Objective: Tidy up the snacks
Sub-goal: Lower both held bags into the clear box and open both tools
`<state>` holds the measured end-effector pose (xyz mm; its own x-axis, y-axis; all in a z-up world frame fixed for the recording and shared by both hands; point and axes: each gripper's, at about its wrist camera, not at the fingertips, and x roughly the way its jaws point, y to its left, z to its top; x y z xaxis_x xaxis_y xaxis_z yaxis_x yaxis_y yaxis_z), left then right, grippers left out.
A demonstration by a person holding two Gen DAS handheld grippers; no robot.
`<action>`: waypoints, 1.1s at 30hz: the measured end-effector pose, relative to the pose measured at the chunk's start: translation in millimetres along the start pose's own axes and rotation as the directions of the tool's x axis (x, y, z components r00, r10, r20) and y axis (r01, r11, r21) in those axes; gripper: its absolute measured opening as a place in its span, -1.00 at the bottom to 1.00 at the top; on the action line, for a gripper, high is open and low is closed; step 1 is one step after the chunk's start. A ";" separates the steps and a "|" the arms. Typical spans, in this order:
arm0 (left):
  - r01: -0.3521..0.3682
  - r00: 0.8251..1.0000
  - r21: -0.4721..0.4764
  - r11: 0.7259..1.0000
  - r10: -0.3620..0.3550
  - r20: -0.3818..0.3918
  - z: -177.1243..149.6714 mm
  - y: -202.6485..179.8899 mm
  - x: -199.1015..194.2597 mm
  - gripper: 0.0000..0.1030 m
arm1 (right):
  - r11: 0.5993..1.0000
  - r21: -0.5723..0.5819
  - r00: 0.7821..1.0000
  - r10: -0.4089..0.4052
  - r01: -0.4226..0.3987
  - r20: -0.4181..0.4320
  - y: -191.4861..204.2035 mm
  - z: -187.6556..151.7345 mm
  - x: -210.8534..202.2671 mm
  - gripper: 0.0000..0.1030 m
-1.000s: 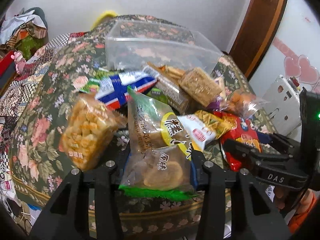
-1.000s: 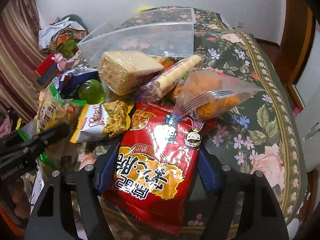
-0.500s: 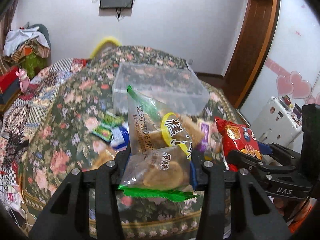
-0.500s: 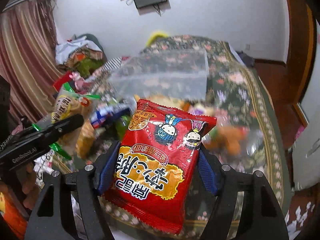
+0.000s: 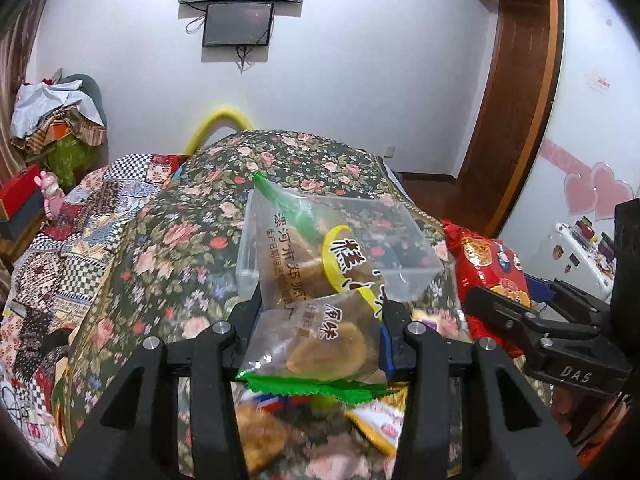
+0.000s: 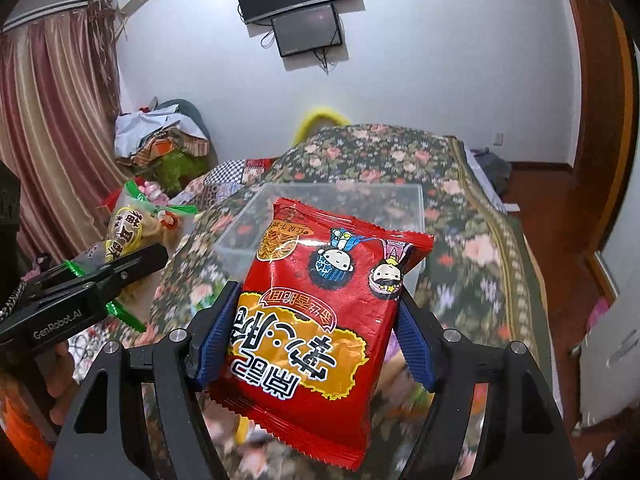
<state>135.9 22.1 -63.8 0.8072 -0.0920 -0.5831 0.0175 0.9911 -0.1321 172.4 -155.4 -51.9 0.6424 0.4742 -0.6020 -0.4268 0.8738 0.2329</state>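
White wall (image 6: 440, 60), striped curtain (image 6: 52, 120), floral bedspread (image 5: 168, 248).

the right gripper (image 5: 520, 312) carries "das" in white on its black body. the left gripper (image 6: 120, 264) reads "genrobot.ai" along its side. the clear green-edged packet (image 5: 320, 300) and the red packet (image 6: 320, 320) bear large chinese characters, upside down on the red one.

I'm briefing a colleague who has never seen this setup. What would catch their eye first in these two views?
The red snack packet fills the right wrist view, clamped in the right gripper above the floral tablecloth. In the left wrist view, the left gripper holds a clear green-edged snack bag. Beyond both sits an open clear plastic bin on the table.
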 end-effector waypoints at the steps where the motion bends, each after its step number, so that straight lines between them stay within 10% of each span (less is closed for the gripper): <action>1: 0.001 1.000 0.002 1.000 -0.001 0.000 3.8 -0.2 3.8 -0.14 | 1.000 -0.002 1.000 -0.003 0.003 0.002 0.5 2.5 1.9 0.36; 14: -0.058 0.998 0.026 0.998 0.058 -0.032 48.3 4.7 88.4 -0.14 | 0.998 -0.031 0.999 -0.048 0.048 0.019 -8.2 52.1 55.3 0.36; 33: -0.080 0.958 -0.028 0.996 0.069 -0.278 42.0 30.5 188.3 -0.10 | 0.996 -0.033 0.979 -0.091 0.086 -0.183 -27.3 47.2 142.7 0.36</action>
<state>313.1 39.1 -143.9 0.6107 -0.0468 -0.7904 -0.0632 0.9922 -0.1076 305.7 -106.5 -108.1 0.5509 0.3652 -0.7504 -0.3903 0.9075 0.1551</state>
